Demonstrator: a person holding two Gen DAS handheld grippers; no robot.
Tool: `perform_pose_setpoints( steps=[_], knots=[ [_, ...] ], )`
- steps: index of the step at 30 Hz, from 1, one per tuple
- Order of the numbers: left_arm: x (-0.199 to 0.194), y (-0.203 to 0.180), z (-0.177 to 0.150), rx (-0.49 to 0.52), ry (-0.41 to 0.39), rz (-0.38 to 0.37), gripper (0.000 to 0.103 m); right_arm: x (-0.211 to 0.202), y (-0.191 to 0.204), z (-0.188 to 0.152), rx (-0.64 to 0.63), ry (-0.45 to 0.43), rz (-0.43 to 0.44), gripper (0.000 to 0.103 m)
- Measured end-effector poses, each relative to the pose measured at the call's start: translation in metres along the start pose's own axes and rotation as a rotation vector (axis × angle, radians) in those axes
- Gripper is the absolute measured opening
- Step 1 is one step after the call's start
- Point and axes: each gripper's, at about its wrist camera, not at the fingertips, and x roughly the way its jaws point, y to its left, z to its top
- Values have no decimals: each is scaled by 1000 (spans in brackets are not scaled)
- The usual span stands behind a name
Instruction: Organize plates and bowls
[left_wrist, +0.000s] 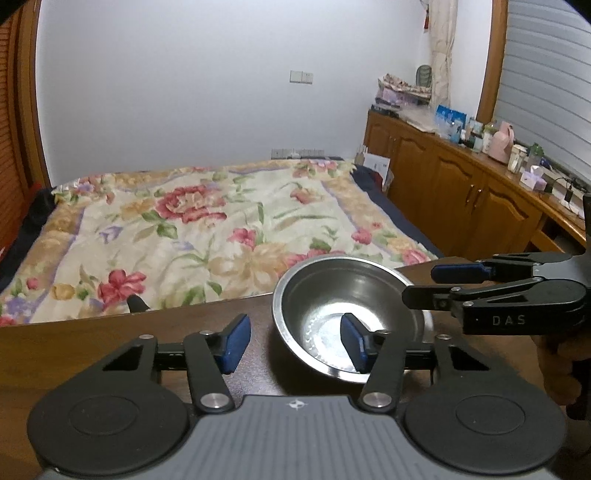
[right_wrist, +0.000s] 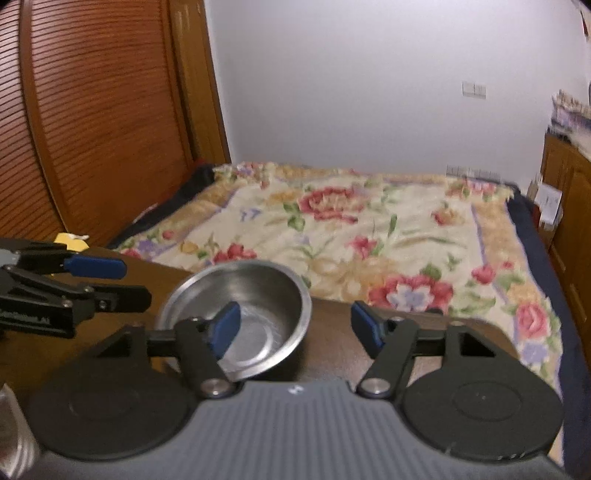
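Observation:
A single stainless steel bowl (left_wrist: 332, 291) (right_wrist: 266, 291) stands upright and empty on the brown wooden table (left_wrist: 74, 350) (right_wrist: 332, 354), close to its far edge. My left gripper (left_wrist: 295, 343) straddles the bowl's left wall: one blue pad hangs inside the bowl, the other stays outside, well off the metal. My right gripper (right_wrist: 295, 328) straddles the opposite wall the same way, one pad in the bowl and one outside. Neither pair of pads presses on the rim. Each gripper also shows in the other's view, the right gripper (left_wrist: 424, 284) and the left gripper (right_wrist: 135, 282).
Beyond the table edge lies a bed with a floral blanket (left_wrist: 221, 221) (right_wrist: 369, 236). Wooden cabinets (left_wrist: 461, 184) with clutter on top run along the right wall. A louvred wooden door (right_wrist: 92, 129) stands at the left. Something yellow (right_wrist: 72, 240) lies at the table's far left.

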Motion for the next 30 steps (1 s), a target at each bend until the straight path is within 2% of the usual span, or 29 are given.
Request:
perform_pose_setpoints(
  steps=[4, 11, 17, 21, 30],
  knots=[
    [14, 4, -1, -18, 26, -2, 44, 10, -4, -3, 27, 32, 10, 51],
    [25, 8, -2, -45, 48, -16, 39, 22, -4, -5, 69, 65, 54, 44],
    [27, 4, -2, -56, 69, -36, 26, 27, -3, -3, 89, 81, 84, 33],
    [25, 4, 0, -58, 86, -33, 25, 27, -3, -2, 107, 87, 92, 25],
    [12, 5, 2, -56, 65, -31, 25, 20, -3, -3, 142, 86, 111, 23]
  ],
)
